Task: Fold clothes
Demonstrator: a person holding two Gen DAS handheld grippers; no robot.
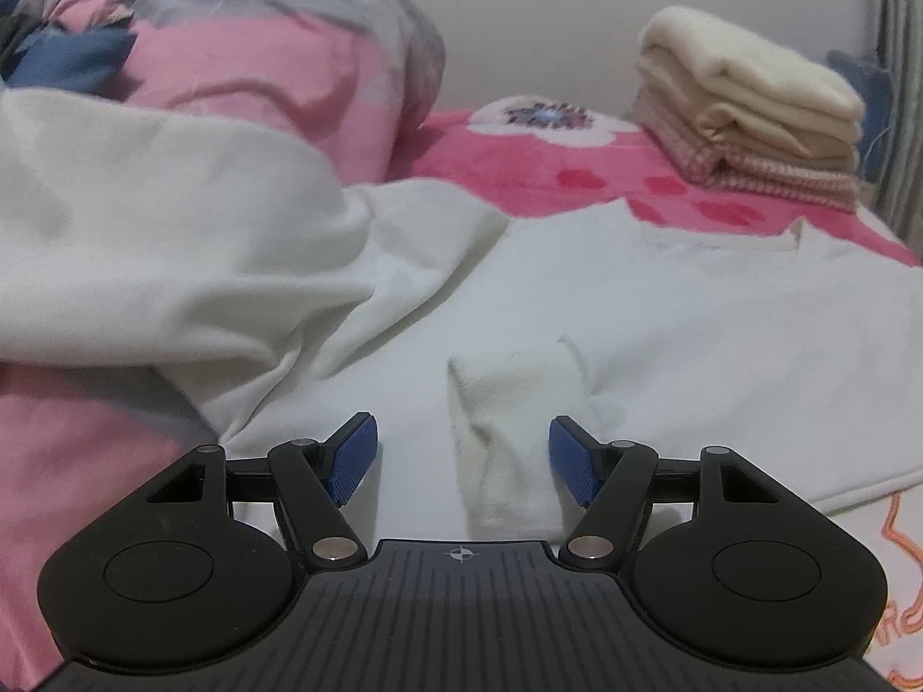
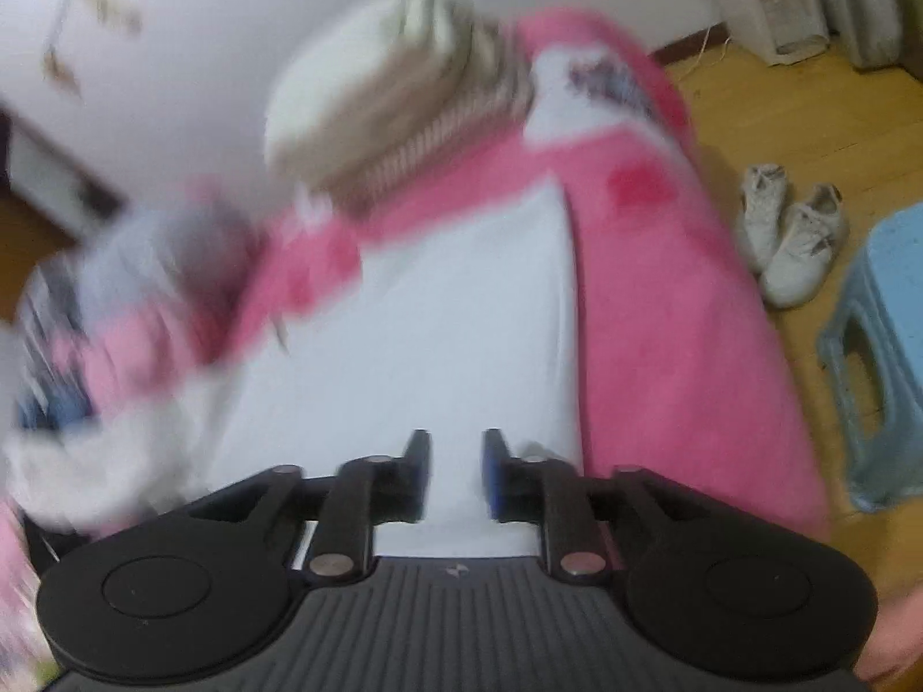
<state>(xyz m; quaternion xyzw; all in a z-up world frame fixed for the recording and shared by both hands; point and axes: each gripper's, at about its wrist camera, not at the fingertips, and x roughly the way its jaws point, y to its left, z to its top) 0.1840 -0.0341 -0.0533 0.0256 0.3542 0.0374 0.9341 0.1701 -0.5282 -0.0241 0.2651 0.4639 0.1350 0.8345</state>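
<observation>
Jaws wide, the left gripper [image 1: 463, 455] straddles a cuff [image 1: 507, 432] of the white sweatshirt [image 1: 692, 311] spread on the pink bedspread [image 1: 577, 167], the right gripper [image 2: 456, 481] stands narrowly parted over it, empty, and toward one o'clock the folded stack [image 1: 750, 121] sits; pinching bedspread with cuff could drag the fold askew.

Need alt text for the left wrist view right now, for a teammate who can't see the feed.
The open left gripper hangs low over a white sweatshirt spread on a pink bedspread, its blue pads either side of the sleeve cuff without touching it. Behind are a folded stack by the wall at right and a rumpled duvet at left.
</observation>
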